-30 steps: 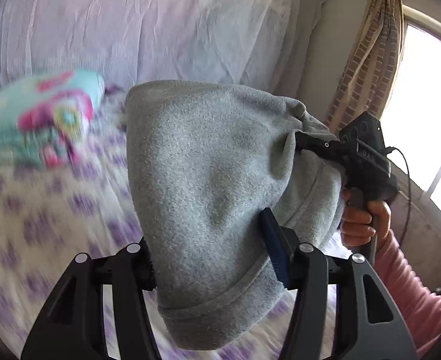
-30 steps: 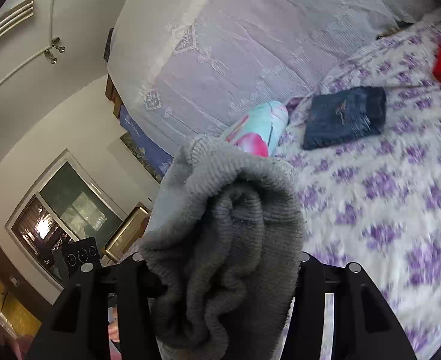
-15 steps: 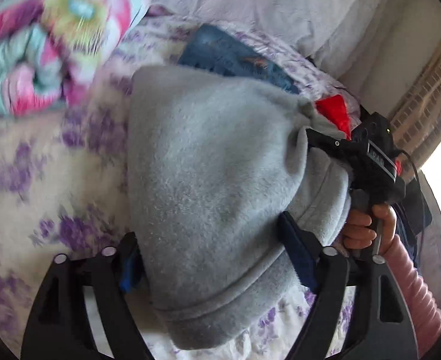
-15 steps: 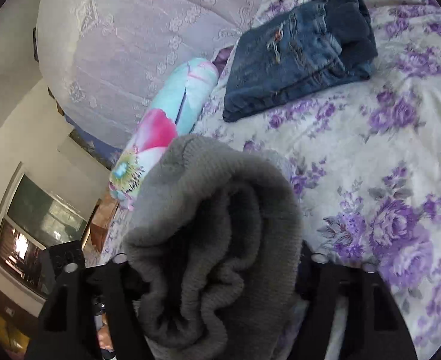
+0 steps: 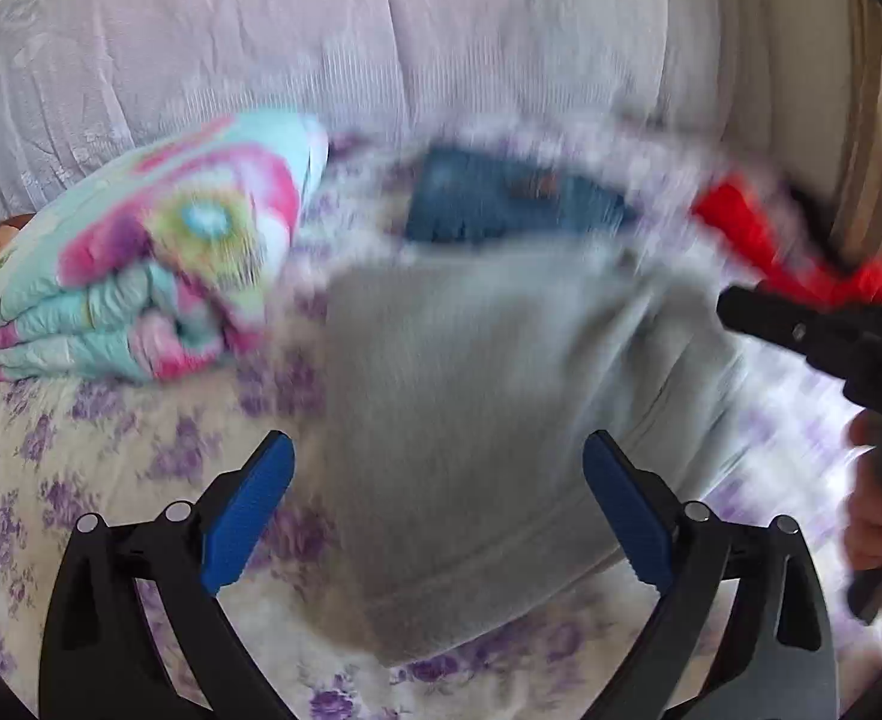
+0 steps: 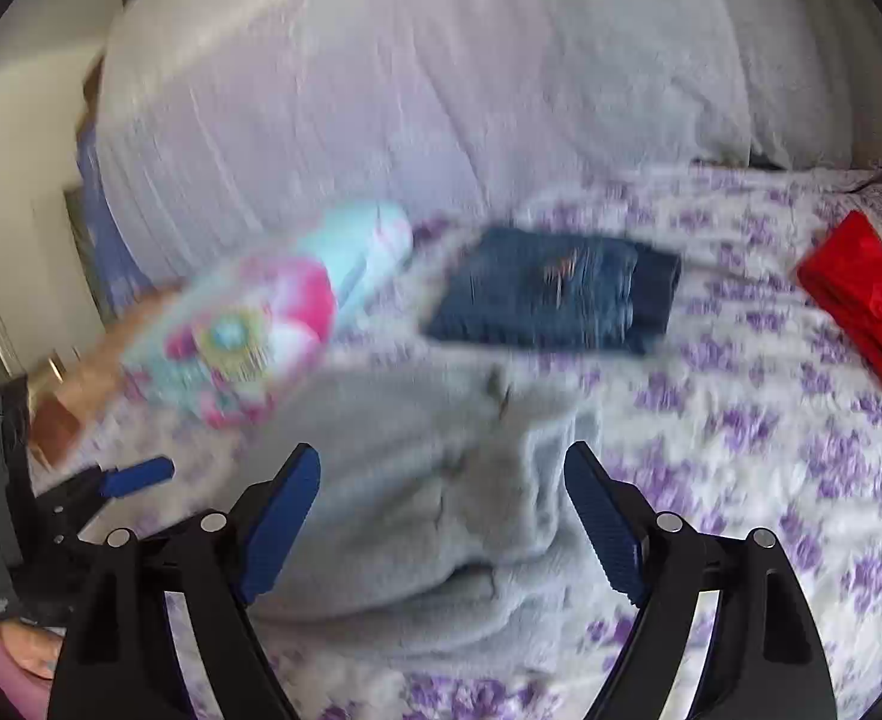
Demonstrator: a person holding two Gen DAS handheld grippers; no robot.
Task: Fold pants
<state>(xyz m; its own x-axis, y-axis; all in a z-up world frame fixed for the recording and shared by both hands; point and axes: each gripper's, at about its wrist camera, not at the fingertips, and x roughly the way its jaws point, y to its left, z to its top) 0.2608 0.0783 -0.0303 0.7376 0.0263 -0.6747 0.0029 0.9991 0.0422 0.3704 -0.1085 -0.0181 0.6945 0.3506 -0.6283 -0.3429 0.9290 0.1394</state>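
Note:
The grey fleece pants [image 5: 483, 432] lie folded in a bundle on the purple-flowered bedsheet [image 5: 51, 456]; they also show in the right wrist view [image 6: 429, 480]. My left gripper [image 5: 438, 504] is open, its blue pads on either side of the bundle's near end, not gripping it. My right gripper [image 6: 441, 510] is open too, jaws spread over the bundle's near edge. In the left wrist view the right gripper's black body [image 5: 831, 336] sits at the right. Both views are motion-blurred.
Folded blue jeans [image 6: 555, 294] lie just behind the grey bundle. A red garment [image 6: 861, 300] lies at the right. A rolled teal and pink quilt [image 6: 249, 324] lies at the left. A white lace-covered headboard [image 6: 441, 90] rises behind.
Both grippers held the grey pants in the air, lowered them to the bed, and have now opened and let go. The pants rest on the sheet.

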